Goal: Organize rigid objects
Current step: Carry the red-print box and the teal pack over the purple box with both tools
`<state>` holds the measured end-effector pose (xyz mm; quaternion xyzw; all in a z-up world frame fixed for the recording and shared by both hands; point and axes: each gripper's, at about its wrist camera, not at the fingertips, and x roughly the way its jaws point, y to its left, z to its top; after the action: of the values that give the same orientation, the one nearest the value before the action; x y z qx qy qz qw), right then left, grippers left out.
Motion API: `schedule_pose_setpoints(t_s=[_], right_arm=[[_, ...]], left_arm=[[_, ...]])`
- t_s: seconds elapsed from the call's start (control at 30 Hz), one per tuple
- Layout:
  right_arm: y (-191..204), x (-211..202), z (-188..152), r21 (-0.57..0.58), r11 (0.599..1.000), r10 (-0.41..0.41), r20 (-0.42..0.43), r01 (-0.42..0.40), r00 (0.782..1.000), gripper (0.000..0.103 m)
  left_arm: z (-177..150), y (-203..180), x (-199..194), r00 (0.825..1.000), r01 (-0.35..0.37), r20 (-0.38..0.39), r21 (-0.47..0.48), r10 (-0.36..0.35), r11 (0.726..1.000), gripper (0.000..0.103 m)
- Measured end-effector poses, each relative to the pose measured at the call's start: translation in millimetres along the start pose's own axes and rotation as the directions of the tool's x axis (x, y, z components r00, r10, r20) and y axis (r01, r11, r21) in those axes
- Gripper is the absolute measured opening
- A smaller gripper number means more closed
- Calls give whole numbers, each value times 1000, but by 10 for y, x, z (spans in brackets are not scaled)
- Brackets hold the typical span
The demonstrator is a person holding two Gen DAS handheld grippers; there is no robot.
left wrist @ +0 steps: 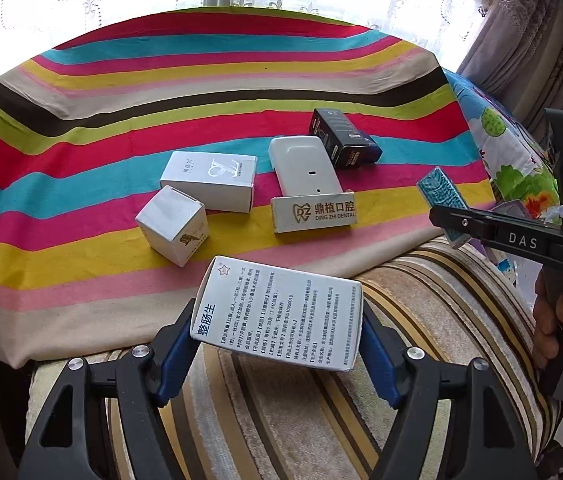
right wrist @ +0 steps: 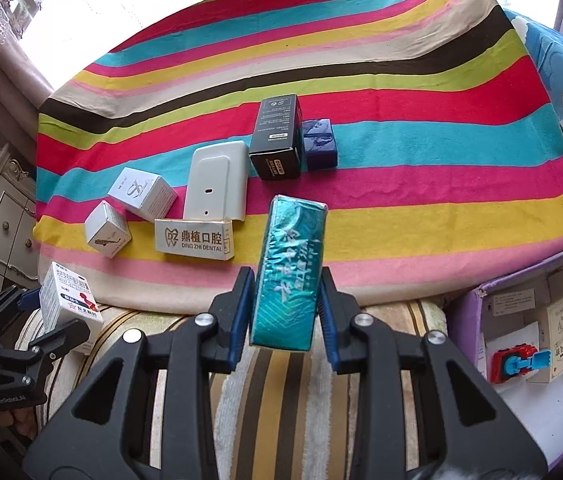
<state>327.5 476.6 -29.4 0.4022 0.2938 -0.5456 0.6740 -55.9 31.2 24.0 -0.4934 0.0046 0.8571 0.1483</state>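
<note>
- Left wrist view: striped multicolour cloth (left wrist: 81,168) covers the surface before a lace-curtained window; left gripper (left wrist: 277,330) is clamped on a white printed cardboard medicine box (left wrist: 281,316), held above a ribbed striped cushion (left wrist: 421,292). Small white cube carton (left wrist: 171,226) lies on the cloth.
- Right wrist view: right gripper (right wrist: 286,306) is clamped on a glossy teal foil-wrapped box (right wrist: 289,272). Purple open cardboard bin (right wrist: 477,304), at the right, already holds cartons; judged step: carrying both boxes, then releasing them inside it.
</note>
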Motion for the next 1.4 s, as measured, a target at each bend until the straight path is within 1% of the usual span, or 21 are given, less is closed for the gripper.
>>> schedule_pose_setpoints(t_s=[0.23,0.4,0.6,0.8,0.93,1.03,1.2,1.4], right_arm=[[-222,-236,-190,23,1000,9,15,-10,1000,36],[-458,-454,-308,58,998,14,43,-17,999,36],[-858,-699,-477,99,995,-27,68,20,997,36],[-1394,-877,-734,168,982,-98,53,88,994,36],[-1715,-958,-899,205,967,-159,34,149,987,36],[-1905,-1020,-1012,217,959,-189,19,181,982,36],[-2164,-1074,-1188,228,943,-248,-4,242,969,36],[-2429,-1078,-1377,252,928,-272,-43,274,961,36]], left_arm=[[-41,-331,-44,999,34,12,18,-34,999,74],[-65,-625,-53,997,75,15,44,-76,996,74],[-59,-1030,-26,992,128,8,85,-129,988,74],[-29,-1405,-11,986,164,1,139,-166,977,74],[-21,-1700,13,982,185,-10,187,-186,965,74],[-28,-1967,44,977,211,-29,234,-210,949,74],[-62,-2383,104,972,236,-58,309,-229,921,74],[-126,-2752,174,967,253,-88,375,-238,892,74]])
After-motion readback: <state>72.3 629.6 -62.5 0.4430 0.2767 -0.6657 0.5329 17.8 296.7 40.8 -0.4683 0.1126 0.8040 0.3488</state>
